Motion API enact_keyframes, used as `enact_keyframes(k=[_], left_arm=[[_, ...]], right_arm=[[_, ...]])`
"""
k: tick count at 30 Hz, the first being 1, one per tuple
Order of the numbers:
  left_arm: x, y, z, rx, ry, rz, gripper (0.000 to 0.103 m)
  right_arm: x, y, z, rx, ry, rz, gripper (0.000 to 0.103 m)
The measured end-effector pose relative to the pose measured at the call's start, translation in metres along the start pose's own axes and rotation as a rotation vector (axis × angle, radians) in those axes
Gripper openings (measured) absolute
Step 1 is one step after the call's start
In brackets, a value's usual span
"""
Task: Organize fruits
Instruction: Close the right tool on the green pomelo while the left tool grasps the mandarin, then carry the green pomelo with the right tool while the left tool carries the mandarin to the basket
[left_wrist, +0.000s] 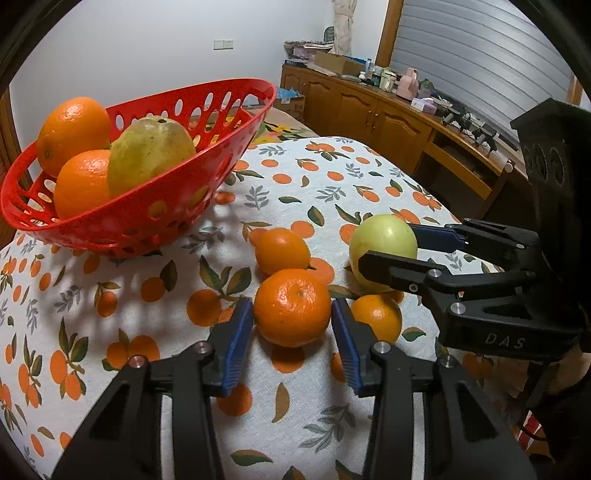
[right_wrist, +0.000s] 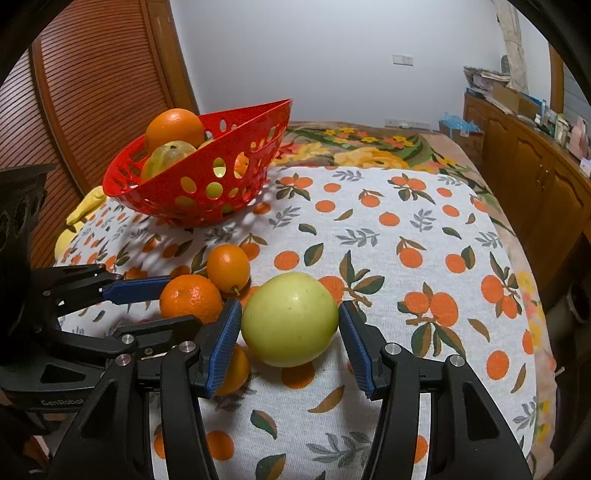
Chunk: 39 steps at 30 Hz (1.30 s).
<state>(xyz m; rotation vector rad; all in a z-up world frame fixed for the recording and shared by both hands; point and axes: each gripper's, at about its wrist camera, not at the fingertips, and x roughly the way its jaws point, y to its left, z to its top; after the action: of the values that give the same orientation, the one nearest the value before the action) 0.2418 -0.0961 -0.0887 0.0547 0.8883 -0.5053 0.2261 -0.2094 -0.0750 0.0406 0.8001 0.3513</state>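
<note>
- A white cloth printed with oranges and leaves (left_wrist: 122, 314) covers the surface and carries all the fruits; whether a tabletop or a bed lies under it, I cannot tell
- A red plastic basket with round holes (left_wrist: 147, 218) stands on the far left part of the cloth, well apart from the loose fruits. It holds two round oranges (left_wrist: 74, 129) and one yellow-green oval fruit (left_wrist: 151, 151) that leans on them
- The left claw (left_wrist: 291, 306), black with blue ribbed pads, is clenched on the round orange mandarin (left_wrist: 291, 314): one pad lies against each side of it, and the mandarin sits on the cloth
- The right claw (right_wrist: 290, 308), of the same make, is grasping the pale green round apple (right_wrist: 290, 319). Its pads press both sides, and the apple rests on the cloth
- The two claws are close, and one finger of the left claw crosses in front of the right claw's left finger in the right wrist view
- The apple is just to the right of the mandarin
- A small oval orange fruit (left_wrist: 282, 251) lies just behind the mandarin, touching it or nearly so
- A smaller round orange (left_wrist: 376, 317) lies beside the right pad of the left claw, in front of the apple, partly hidden by the fingers
</note>
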Motion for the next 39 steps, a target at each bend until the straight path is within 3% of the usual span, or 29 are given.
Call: enact_keyframes(k=[8, 24, 39], left_arm=[[-0.018, 0.005, -0.003, -0.019, -0.036, 0.015, 0.040], [-0.094, 0.013, 0.010, -0.022, -0.211, 0.023, 0.039], [-0.117, 0.059, 0.034, -0.070, -0.281, 0.118, 0.039]], right_arm=[[-0.014, 0.004, 0.004, -0.015, -0.035, 0.002, 0.055], [-0.045, 0.027, 0.031, -0.061, -0.118, 0.029, 0.055], [-0.056, 0.046, 0.062, -0.103, -0.174, 0.050, 0.055]])
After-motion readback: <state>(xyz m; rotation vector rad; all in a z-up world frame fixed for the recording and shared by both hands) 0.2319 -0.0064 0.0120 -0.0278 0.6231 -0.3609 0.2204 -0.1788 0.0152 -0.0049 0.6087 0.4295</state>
